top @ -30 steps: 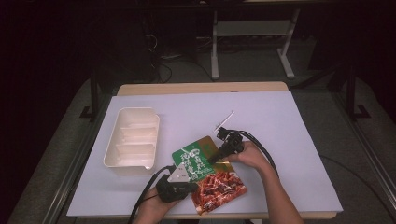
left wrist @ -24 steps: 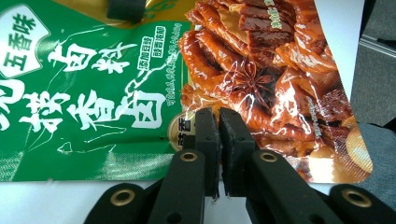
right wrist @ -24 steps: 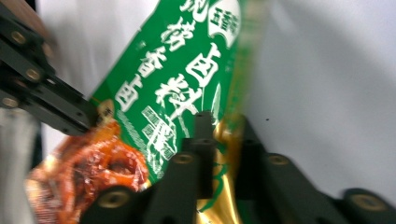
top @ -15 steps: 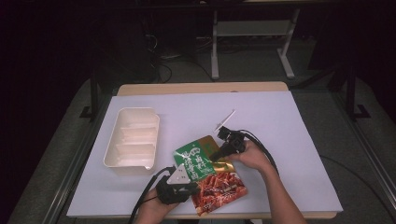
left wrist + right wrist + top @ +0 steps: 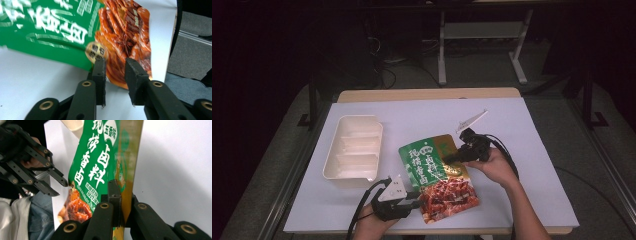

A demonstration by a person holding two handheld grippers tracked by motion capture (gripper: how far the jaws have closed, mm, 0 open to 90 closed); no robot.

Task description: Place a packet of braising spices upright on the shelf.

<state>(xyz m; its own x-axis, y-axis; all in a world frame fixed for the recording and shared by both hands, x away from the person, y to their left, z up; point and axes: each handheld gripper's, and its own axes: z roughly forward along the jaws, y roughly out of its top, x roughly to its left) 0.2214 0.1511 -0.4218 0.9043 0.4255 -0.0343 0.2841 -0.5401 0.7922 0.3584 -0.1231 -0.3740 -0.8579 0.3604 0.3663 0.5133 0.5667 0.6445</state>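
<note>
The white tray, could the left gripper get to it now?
Probably yes: the left gripper is open, holding nothing, and bare table lies between it and the white tray. Only the packet sits nearby.

— What carries everything?

— A table [image 5: 532,150] with a white top and a wooden strip showing along its far edge.

— What lies on it?

— A cream compartmented tray [image 5: 354,149] at the left, a green and orange food pouch [image 5: 438,175] near the middle, toward the near edge, and a small white torn strip [image 5: 472,120] just beyond the pouch, toward the far right.
</note>
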